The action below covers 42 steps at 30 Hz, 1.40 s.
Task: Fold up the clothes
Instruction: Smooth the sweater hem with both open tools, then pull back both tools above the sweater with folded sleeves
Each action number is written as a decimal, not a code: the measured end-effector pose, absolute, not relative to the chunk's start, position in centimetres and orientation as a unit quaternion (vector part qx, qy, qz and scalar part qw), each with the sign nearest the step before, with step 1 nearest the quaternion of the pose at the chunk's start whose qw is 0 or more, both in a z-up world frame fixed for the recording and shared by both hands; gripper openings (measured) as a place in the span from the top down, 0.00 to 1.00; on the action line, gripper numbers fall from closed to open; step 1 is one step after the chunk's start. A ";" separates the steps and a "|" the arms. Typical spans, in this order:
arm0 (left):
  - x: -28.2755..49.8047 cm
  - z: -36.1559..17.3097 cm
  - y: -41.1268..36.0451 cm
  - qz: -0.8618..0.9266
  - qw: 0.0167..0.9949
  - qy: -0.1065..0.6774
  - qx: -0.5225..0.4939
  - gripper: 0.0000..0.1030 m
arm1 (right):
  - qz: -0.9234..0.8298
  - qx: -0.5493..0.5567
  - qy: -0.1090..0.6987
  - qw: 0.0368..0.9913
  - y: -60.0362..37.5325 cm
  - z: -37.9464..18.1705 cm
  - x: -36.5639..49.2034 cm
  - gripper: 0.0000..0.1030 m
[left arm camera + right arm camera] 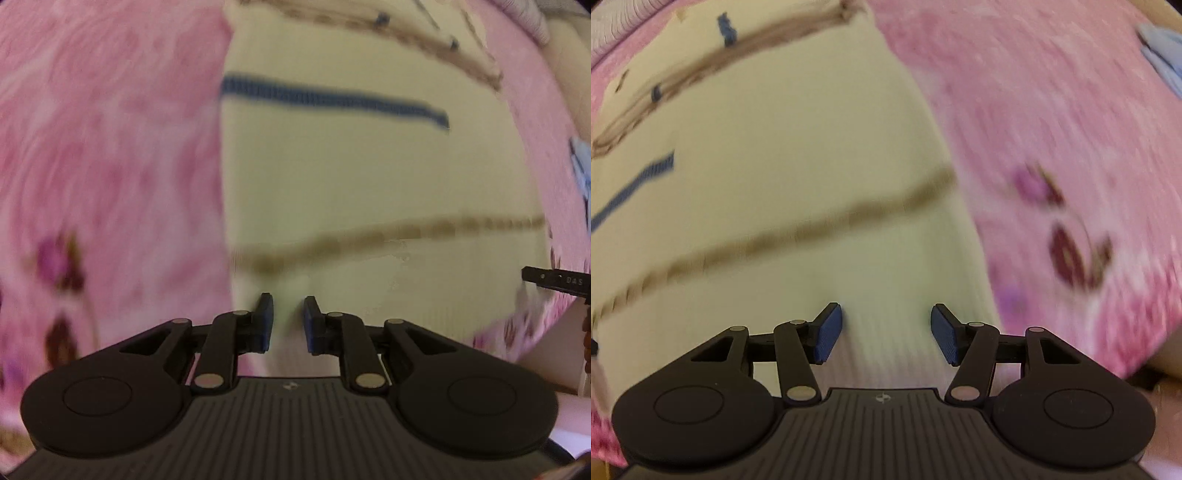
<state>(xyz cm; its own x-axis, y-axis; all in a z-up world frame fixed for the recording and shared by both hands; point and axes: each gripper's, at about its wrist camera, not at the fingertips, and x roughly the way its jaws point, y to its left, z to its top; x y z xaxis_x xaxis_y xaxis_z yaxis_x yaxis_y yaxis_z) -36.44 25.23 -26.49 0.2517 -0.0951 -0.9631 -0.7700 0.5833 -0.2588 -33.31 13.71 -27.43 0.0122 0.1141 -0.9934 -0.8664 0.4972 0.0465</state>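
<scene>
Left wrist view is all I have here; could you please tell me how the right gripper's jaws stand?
Observer: The right gripper is open, jaws wide apart over the garment.
Operator: Thank you; is it holding any cloth?
Observer: No cloth sits between its pads.
Operator: What lies to its right?
Observer: The garment's side edge, then pink bedding.

One cream garment (369, 177) lies on one pink floral bedspread (110, 147), with one pale blue cloth (1163, 51) upper right and two tools.
</scene>
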 end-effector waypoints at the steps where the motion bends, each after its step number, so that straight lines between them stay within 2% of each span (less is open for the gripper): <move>1: -36.5 -25.9 24.8 0.247 0.686 0.567 -0.384 0.87 | 0.384 -0.326 0.593 0.628 13.4 -27.1 -33.6 0.45; 4: -35.9 -22.5 24.4 0.277 0.693 0.561 -0.359 0.86 | 0.414 -0.314 0.582 0.625 13.6 -24.8 -34.4 0.45; 9: -33.2 -14.7 23.1 0.328 0.732 0.502 -0.324 0.77 | 0.505 -0.271 0.507 0.644 15.3 -17.0 -35.7 0.40; 11: -32.1 -11.6 21.6 0.343 0.746 0.480 -0.308 0.71 | 0.538 -0.257 0.474 0.648 15.3 -13.6 -35.9 0.36; 13: -31.2 -8.8 19.6 0.352 0.756 0.465 -0.296 0.70 | 0.560 -0.247 0.451 0.650 14.6 -10.7 -36.0 0.34; 16: -30.5 -5.4 16.3 0.361 0.768 0.452 -0.275 0.62 | 0.581 -0.232 0.434 0.648 12.5 -7.0 -35.6 0.30; 19: -30.3 -3.0 13.1 0.374 0.773 0.443 -0.258 0.60 | 0.585 -0.233 0.426 0.649 10.1 -4.4 -35.2 0.27; 31: -32.4 0.5 5.6 0.412 0.762 0.443 -0.229 0.47 | 0.558 -0.263 0.444 0.650 3.3 -2.4 -34.8 0.19; 42: -34.7 -0.7 2.3 0.418 0.744 0.470 -0.226 0.44 | 0.558 -0.284 0.451 0.636 0.2 -3.0 -36.3 0.17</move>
<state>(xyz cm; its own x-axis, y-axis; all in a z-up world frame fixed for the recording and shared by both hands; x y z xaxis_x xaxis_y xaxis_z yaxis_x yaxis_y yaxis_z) -34.68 2.27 -0.73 0.2078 0.4100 -0.8881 -0.8344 0.5481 0.0579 -36.33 0.19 -2.95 -0.0299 0.4533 -0.8908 -0.9661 0.2156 0.1421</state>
